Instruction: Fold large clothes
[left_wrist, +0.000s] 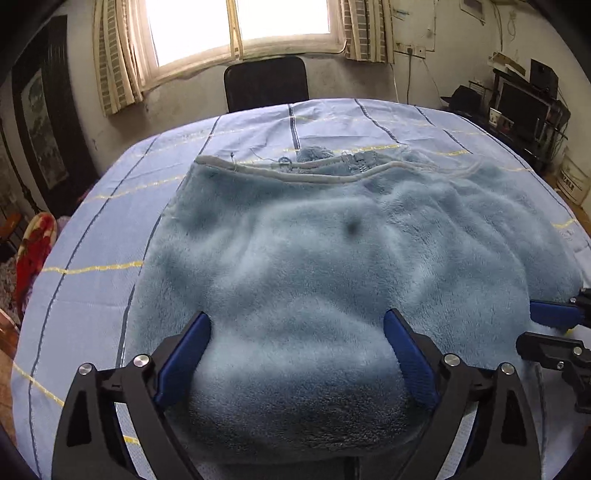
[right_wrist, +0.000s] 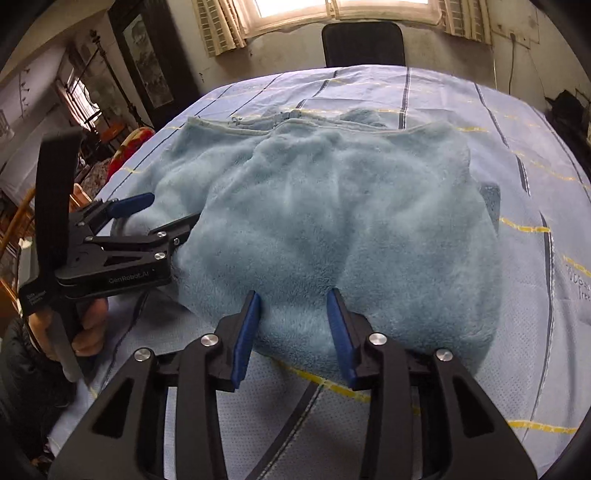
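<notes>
A light blue fleece garment (left_wrist: 314, 251) lies folded on a blue striped sheet (left_wrist: 92, 229), its grey-trimmed edge and zipper (left_wrist: 360, 162) at the far side. My left gripper (left_wrist: 297, 321) stands wide open over the garment's near left part, and the fleece bulges up between its fingers. It also shows from the side in the right wrist view, left gripper (right_wrist: 166, 212), held by a hand (right_wrist: 88, 325). My right gripper (right_wrist: 293, 297) is partly open at the near edge of the garment (right_wrist: 351, 206); the pile lies between its blue pads without being pinched. The right gripper (left_wrist: 532, 328) also shows at the left wrist view's right edge.
A black chair (left_wrist: 266, 83) stands behind the far edge, under a window (left_wrist: 240, 22). Dark shelves with clutter (left_wrist: 524, 107) fill the right wall. A red patterned blanket (left_wrist: 33, 251) and a framed picture (left_wrist: 40, 122) are on the left. Bare sheet (right_wrist: 546, 332) surrounds the garment.
</notes>
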